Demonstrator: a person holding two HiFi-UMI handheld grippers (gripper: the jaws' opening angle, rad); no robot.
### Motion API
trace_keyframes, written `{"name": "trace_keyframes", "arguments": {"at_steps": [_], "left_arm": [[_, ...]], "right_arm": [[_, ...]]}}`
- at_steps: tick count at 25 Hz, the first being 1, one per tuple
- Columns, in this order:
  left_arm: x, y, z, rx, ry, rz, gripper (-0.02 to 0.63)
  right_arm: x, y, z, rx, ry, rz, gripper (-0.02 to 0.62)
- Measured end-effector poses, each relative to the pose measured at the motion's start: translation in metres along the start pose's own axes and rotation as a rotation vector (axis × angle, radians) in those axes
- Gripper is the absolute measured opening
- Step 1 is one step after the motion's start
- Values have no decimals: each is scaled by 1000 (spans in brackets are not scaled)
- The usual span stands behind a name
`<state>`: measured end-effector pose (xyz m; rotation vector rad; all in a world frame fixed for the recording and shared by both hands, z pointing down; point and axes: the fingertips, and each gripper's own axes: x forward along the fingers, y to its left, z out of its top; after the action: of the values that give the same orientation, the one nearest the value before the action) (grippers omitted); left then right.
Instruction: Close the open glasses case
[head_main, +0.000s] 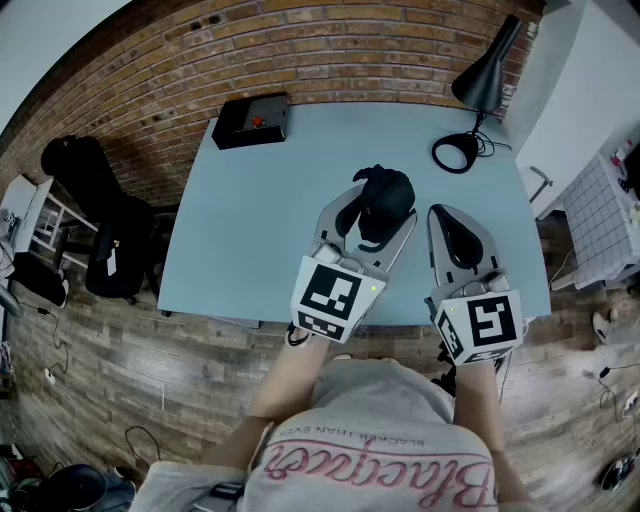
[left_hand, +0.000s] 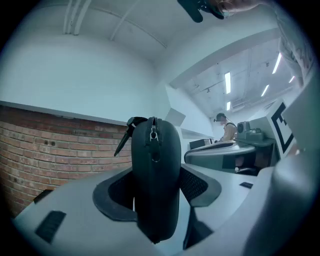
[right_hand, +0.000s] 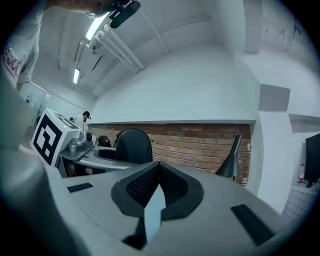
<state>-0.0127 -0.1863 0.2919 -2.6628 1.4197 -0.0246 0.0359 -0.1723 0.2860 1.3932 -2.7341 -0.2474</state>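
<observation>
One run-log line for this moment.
left tongs: shut on glasses case | right tongs: shut, empty | glasses case: appears zipped closed

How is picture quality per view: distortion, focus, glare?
Head view: heavy fisheye, table edges bow, light even. Left gripper view: case looms dark with little detail, ceiling lights blow out. Right gripper view: corners vignetted, lamp fairly crisp.

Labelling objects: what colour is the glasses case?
The glasses case is black; left gripper view shows it best.
</observation>
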Motion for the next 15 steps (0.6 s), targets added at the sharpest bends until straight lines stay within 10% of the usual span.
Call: {"name": "trace_keyframes", "arguments": {"at_steps": [15], "left_arm": [[1, -3, -1, 19, 15, -6, 258]], "right_arm": [[-3, -4, -2, -2, -9, -16, 18]]}}
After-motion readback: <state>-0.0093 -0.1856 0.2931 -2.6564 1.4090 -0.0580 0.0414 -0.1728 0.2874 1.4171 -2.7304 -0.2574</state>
